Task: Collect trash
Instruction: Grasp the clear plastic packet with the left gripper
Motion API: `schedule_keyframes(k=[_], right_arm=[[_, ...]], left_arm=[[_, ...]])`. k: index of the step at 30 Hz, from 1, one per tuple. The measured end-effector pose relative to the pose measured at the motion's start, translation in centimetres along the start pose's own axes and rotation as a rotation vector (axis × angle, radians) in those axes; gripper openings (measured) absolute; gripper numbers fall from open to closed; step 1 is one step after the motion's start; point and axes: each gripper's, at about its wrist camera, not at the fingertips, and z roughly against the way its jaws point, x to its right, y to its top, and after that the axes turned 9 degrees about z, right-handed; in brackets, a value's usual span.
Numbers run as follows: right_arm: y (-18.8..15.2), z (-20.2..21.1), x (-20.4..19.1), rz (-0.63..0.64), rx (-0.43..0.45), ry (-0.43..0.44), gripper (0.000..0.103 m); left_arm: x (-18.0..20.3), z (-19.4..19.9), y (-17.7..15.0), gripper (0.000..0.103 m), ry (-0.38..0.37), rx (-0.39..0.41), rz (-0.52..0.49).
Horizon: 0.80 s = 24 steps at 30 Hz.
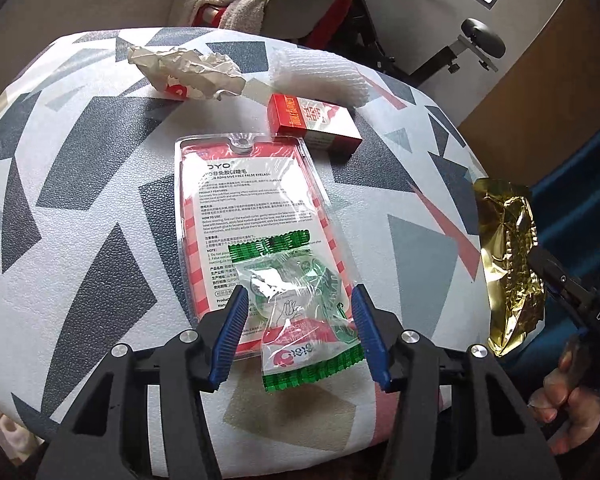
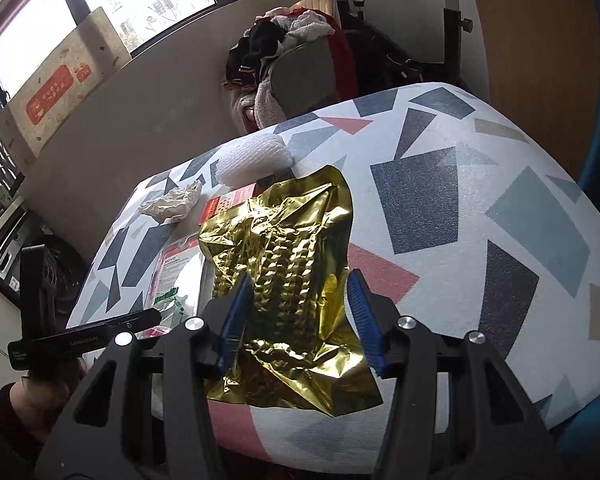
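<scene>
Your right gripper (image 2: 296,320) holds the crumpled gold foil wrapper (image 2: 288,292) in its jaws, lifted off the patterned bench (image 2: 480,208). Your left gripper (image 1: 298,328) straddles the green-edged clear plastic wrapper (image 1: 300,308), jaws wide; next you likely need to close on it.

The table cloth (image 1: 80,184) is white with grey, dark blue and pink shapes. The crinkly bag (image 2: 288,276) is shiny gold. The small box (image 1: 314,126) is red. The candy wrapper (image 1: 300,308) is green and clear.
</scene>
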Motion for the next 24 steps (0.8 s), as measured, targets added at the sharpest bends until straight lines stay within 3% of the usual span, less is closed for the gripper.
schedule_keyframes(k=[1,3,8,16,24], right_arm=[[0.0,0.0,0.0,-0.001,0.001,0.000,0.051],[0.0,0.1,-0.1,-0.001,0.003,0.001,0.051],[-0.2,0.4,-0.4,0.004,0.003,0.001,0.051],[-0.3,1.4,-2.3,0.044,0.014,0.000,0.051],[-2.1,2.2,-6.1,0.105,0.006,0.022,0.051]], left_arm=[[0.1,-0.4,0.0,0.052,0.015,0.000,-0.012],[0.3,-0.6,0.0,0.034,0.044,0.028,-0.046],[0.1,0.7,0.2,0.027,0.036,0.081,-0.093],[0.3,5.8,0.3,0.026,-0.006,0.185,-0.176],[-0.9,11.1,-4.0,0.026,-0.040,0.251,-0.289]])
